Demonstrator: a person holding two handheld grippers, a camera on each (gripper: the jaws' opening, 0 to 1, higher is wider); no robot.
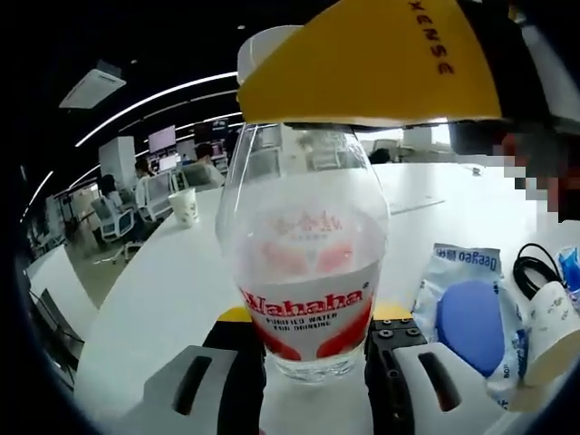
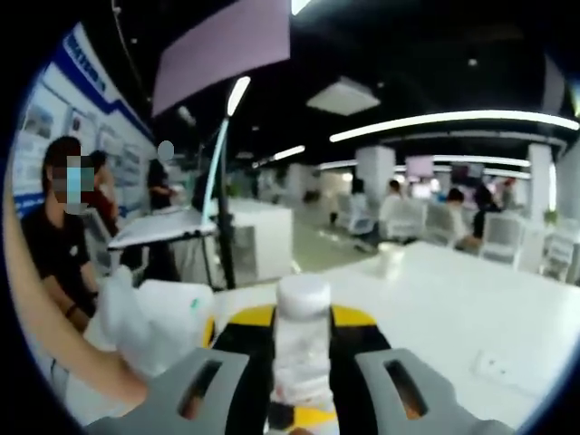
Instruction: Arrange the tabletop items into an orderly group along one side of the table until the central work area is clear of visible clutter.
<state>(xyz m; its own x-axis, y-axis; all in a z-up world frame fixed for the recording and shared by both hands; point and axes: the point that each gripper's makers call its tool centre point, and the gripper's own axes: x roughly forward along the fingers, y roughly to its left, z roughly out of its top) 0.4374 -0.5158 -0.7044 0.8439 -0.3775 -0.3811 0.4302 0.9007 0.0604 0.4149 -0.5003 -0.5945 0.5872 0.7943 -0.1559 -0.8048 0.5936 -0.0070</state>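
A clear Wahaha water bottle [image 1: 308,272] with a red and white label stands upright on the white table [image 1: 163,299]. My left gripper [image 1: 313,353] has its black jaws pressed against both sides of the bottle's base. The yellow right gripper [image 1: 372,63] reaches in from the upper right over the bottle's top. In the right gripper view the white cap and neck of the bottle [image 2: 304,313] sit between my right gripper's [image 2: 304,372] jaws, which close on the neck.
A paper cup [image 1: 183,207] stands far back on the table [image 2: 471,308], also seen as a paper cup [image 2: 390,258]. A blue wipes packet [image 1: 471,317], a tipped paper cup [image 1: 555,331] and a black cable [image 1: 536,267] lie right. A white plastic bag [image 2: 154,326] and a person's arm [image 2: 54,335] are left.
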